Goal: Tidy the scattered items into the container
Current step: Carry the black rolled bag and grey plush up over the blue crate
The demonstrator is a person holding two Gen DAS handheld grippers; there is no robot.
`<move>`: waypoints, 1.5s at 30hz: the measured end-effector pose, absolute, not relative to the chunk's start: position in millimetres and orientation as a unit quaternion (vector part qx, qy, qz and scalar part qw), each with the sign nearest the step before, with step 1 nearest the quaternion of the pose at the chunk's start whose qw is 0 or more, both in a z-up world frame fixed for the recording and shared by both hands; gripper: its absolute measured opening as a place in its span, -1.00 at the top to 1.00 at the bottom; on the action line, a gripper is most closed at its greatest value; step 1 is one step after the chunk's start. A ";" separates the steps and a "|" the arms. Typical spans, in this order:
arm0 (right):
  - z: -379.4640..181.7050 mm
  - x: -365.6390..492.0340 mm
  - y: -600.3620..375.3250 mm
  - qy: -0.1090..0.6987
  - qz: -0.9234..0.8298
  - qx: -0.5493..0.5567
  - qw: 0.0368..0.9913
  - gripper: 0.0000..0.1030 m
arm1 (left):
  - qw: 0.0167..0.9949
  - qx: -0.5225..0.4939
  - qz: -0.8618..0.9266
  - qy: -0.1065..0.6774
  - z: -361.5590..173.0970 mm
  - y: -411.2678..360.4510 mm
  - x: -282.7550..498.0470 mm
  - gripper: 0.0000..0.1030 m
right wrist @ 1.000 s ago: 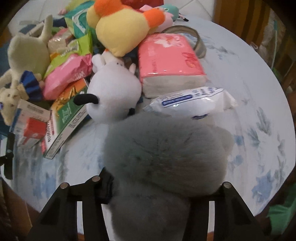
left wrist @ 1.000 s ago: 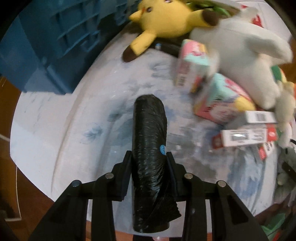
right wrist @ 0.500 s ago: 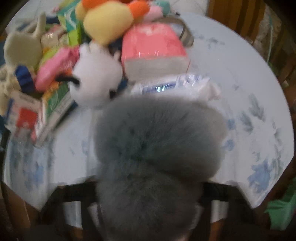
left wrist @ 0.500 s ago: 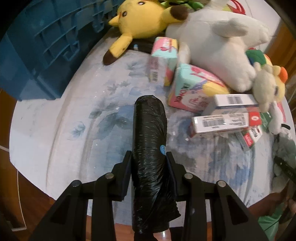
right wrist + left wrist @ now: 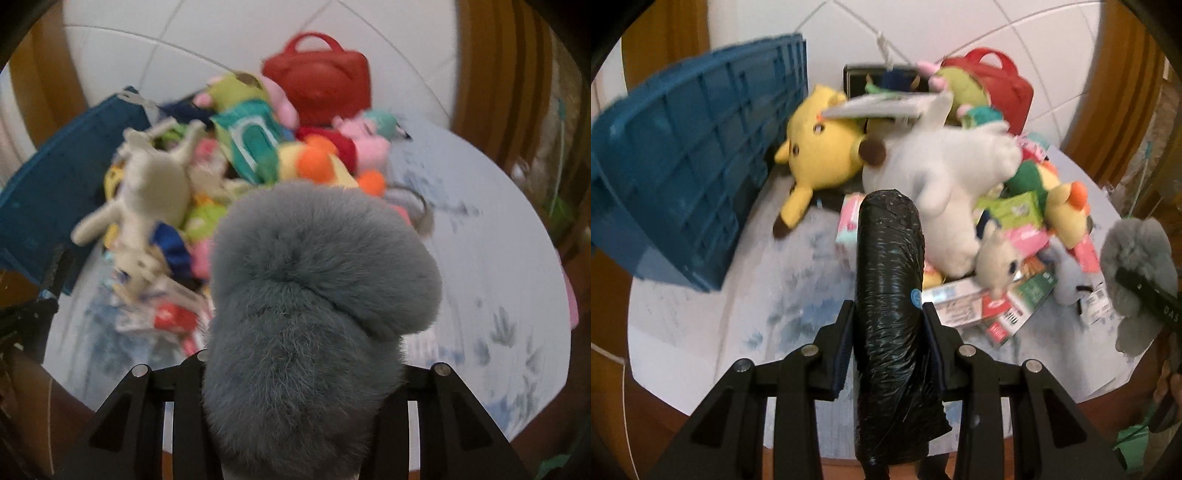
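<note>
My left gripper [image 5: 888, 321] is shut on a black roll of bin bags [image 5: 888, 258], held upright above the round table [image 5: 775, 314]. The blue crate [image 5: 683, 177] stands to its far left, tilted in the view. My right gripper [image 5: 303, 373] is shut on a fluffy grey plush [image 5: 314, 295], whose fur hides the fingertips. That same grey plush [image 5: 1137, 266] hangs at the right edge of the left wrist view, off the table. The blue crate [image 5: 48, 199] is at the left of the right wrist view.
A heap covers the table's far side: a yellow plush [image 5: 820, 147], a white plush [image 5: 953, 173], a red bag [image 5: 1008, 85], small cartons [image 5: 964, 299] and packets. Wooden chair backs [image 5: 517, 92] ring the table. A tiled wall rises behind.
Both grippers have risen with their loads and tipped up, so the crate top and wall now show. The right fingers have drawn closer together on the grey plush.
</note>
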State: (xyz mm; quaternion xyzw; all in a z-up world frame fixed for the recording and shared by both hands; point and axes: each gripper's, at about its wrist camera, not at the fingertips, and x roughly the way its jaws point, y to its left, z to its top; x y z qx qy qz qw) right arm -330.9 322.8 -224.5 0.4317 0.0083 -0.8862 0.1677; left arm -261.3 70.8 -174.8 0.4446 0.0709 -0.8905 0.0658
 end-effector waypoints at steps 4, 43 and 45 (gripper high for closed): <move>-181.1 -324.6 307.2 0.018 -0.894 0.403 0.193 0.23 | 0.057 0.418 -0.905 0.061 -148.0 75.5 -254.9 0.33; 4.0 -336.1 -19.6 0.083 -0.844 0.248 0.468 0.22 | 0.268 0.280 -0.920 0.051 9.4 -141.8 -239.4 0.33; 7.4 -335.3 -42.1 0.080 -0.840 0.246 0.477 0.22 | 0.280 0.278 -0.917 0.051 10.2 -166.8 -234.9 0.33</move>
